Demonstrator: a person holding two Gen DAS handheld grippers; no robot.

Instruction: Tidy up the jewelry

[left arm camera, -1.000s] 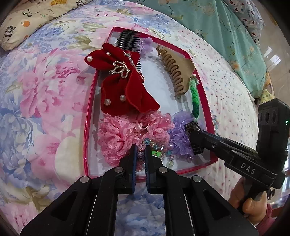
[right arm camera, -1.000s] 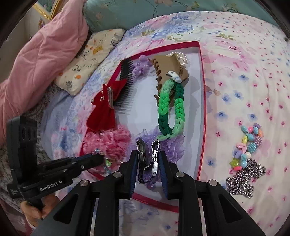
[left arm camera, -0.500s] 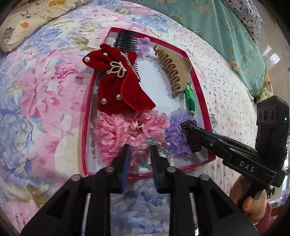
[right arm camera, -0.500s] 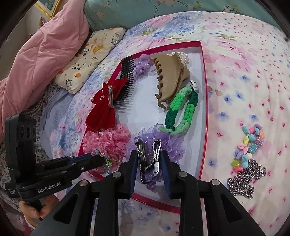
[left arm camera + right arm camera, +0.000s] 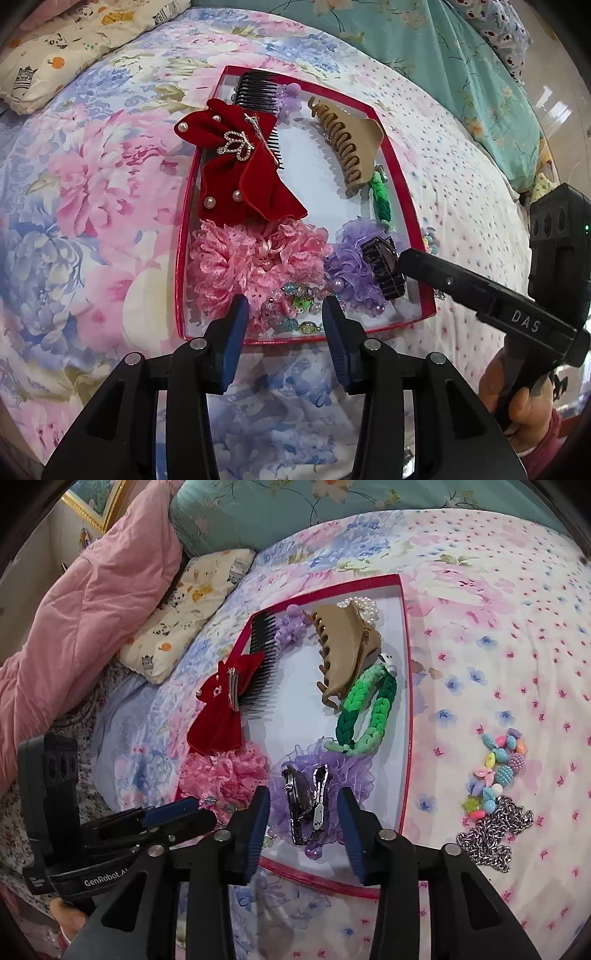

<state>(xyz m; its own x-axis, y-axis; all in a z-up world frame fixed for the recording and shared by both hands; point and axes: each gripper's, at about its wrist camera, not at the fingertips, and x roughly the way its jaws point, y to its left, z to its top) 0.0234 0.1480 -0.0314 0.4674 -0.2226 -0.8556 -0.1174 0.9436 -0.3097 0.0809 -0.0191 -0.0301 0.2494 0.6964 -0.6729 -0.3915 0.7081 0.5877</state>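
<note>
1. A bed [image 5: 92, 192] under a floral sheet of pink and blue blooms fills both views; a teal flowered cover [image 5: 258, 506] runs along its far edge at 12 o'clock.
2. One pink quilted blanket [image 5: 92, 602] is heaped at 10 o'clock in the right wrist view, with one cream cartoon-print pillow [image 5: 184, 616] beside it and the corner of a gilt picture frame [image 5: 92, 502] above.
3. One red-rimmed tray [image 5: 402, 184] with a white floor lies on the sheet, holding the sorted pieces.
4. Inside the tray: one red velvet bow [image 5: 236, 173] with pearls at 10 o'clock, one black comb [image 5: 258, 92] at 12, one tan claw clip [image 5: 351, 136] at 1, one green braided band [image 5: 369, 709] at 3, one pink lace scrunchie [image 5: 240, 262] at 7, one purple scrunchie [image 5: 351, 266] at 5, one beaded bracelet [image 5: 295, 306] at 6.
5. One dark watch [image 5: 306, 801] lies on the purple scrunchie.
6. Outside the tray, at 3 o'clock in the right wrist view, lie one pastel bead bracelet [image 5: 498, 768] and one silver chain [image 5: 495, 830], touching.
7. The left hand-held gripper [image 5: 282, 317], jaws just opened, stands partly open over the beaded bracelet, gripping nothing.
8. The right hand-held gripper [image 5: 304, 812], jaws likewise just opened, straddles the watch, its pads apart from it.
</note>
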